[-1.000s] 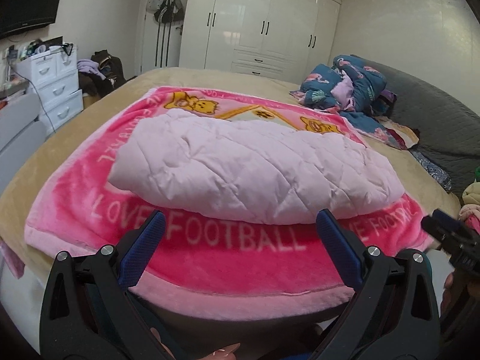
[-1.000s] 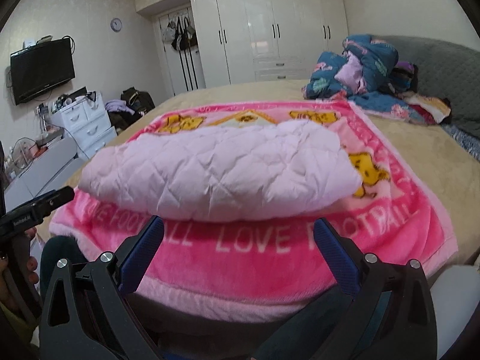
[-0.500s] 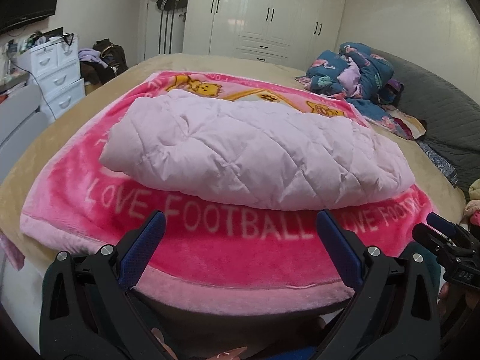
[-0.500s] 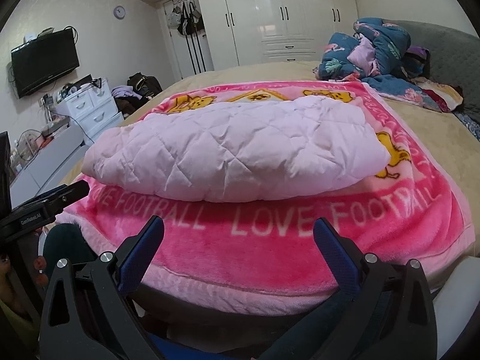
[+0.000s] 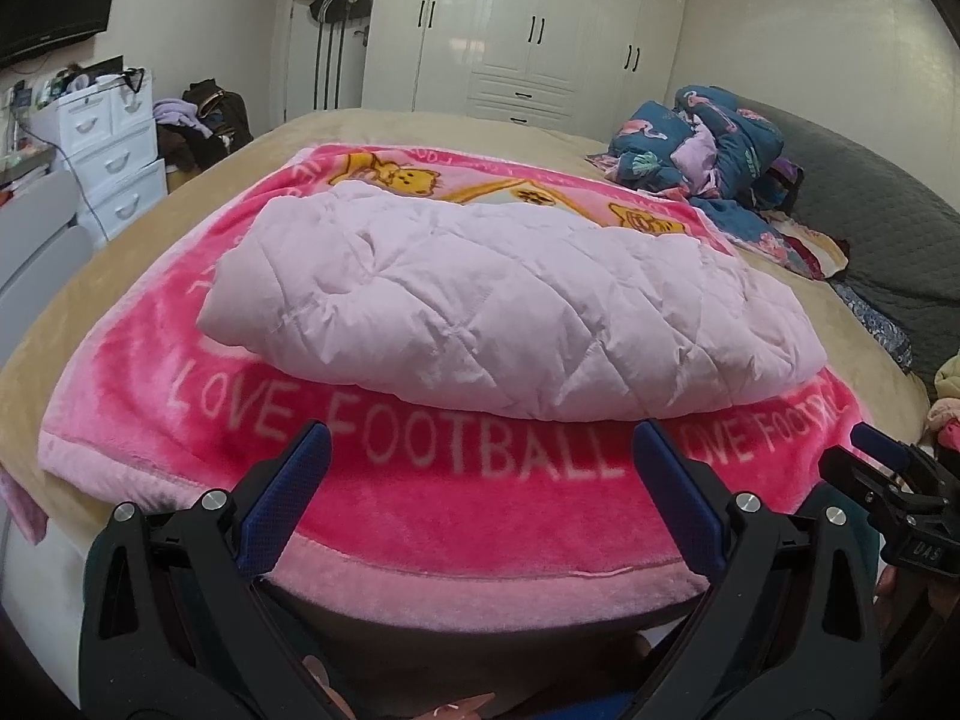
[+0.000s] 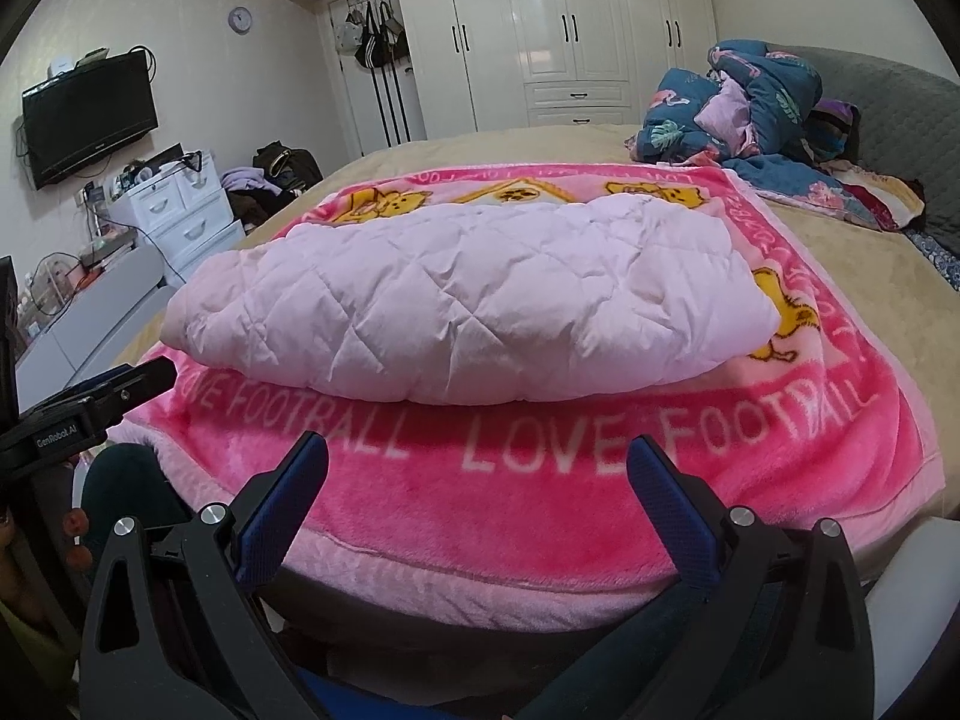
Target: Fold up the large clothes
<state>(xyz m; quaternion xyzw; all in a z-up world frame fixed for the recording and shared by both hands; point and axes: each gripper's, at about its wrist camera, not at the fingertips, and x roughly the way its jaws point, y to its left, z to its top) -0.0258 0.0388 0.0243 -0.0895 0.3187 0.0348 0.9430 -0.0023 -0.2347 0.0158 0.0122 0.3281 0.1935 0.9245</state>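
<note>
Folded pale-pink quilted garment (image 5: 504, 312) lies on pink blanket (image 5: 456, 498), at 12 o'clock from left gripper (image 5: 480, 450) and right gripper (image 6: 477, 462). Both jaws spread apart, holding nothing, clear of the garment.

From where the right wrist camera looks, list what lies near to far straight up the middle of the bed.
Right tongs, open → pink "LOVE FOOTBALL" blanket → folded pale pink quilted garment → tan bedspread → white wardrobe.
</note>
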